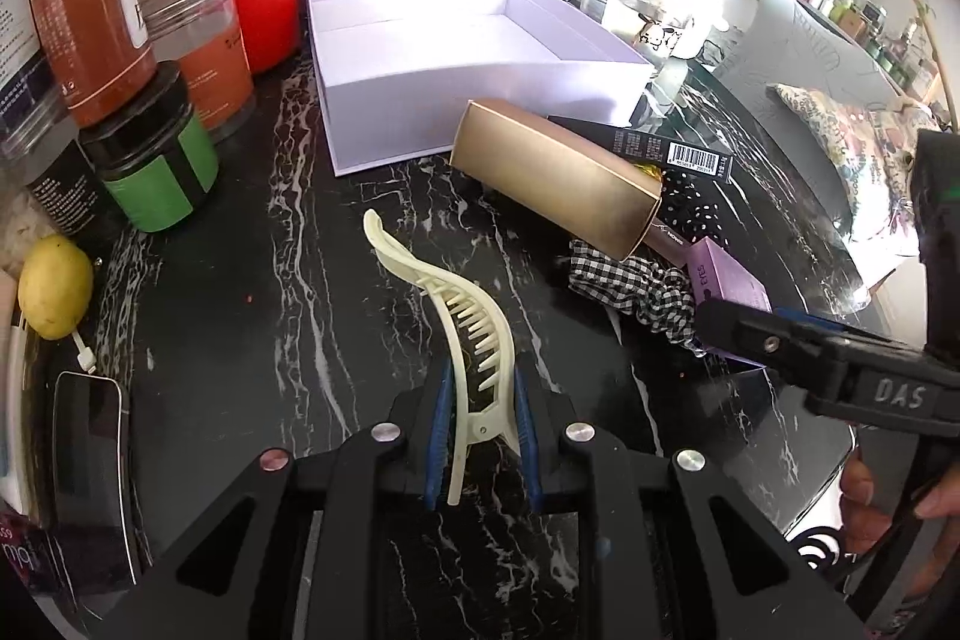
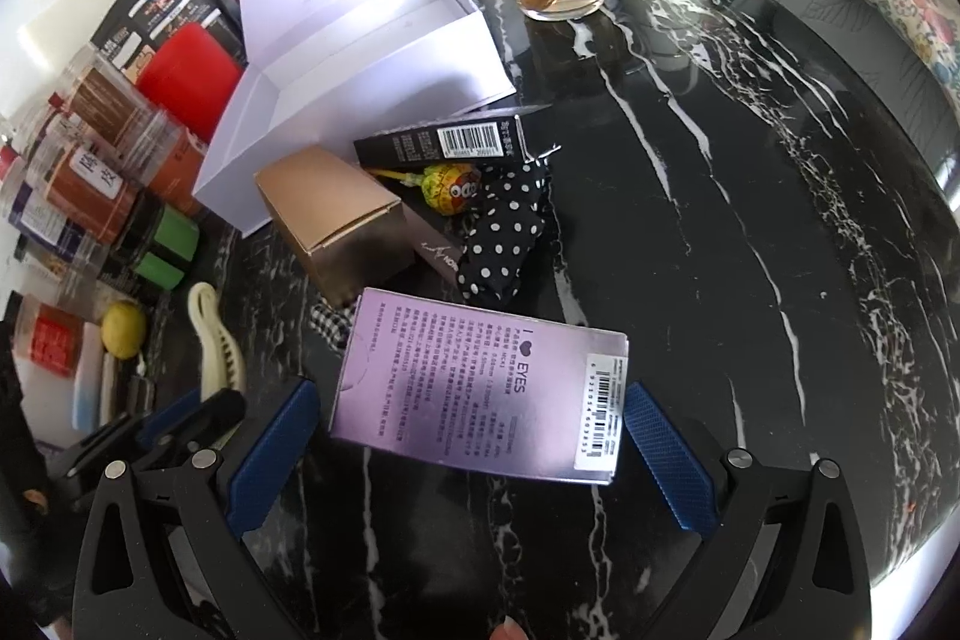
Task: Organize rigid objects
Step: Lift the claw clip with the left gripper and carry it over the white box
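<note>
Marble tabletop (image 2: 720, 220), jars (left) (image 1: 90, 40); white box (image 1: 480, 82), gold box (image 1: 552, 172)

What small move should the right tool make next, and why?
Probably close on the purple box: the right tool is open with its blue pads on either side of the box, not yet pressing, while the left tool already grips the cream hair clip.

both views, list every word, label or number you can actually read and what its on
"I EYES", a heart between the words: purple box, which lies between the open right tongs.
"EYES": the same box, left wrist view.
"DAS": arm of the right tongs, left wrist view.
"陈皮": white label of a brown jar.
Fine print and barcode digits on the purple box and the black box: too small to read.
</note>
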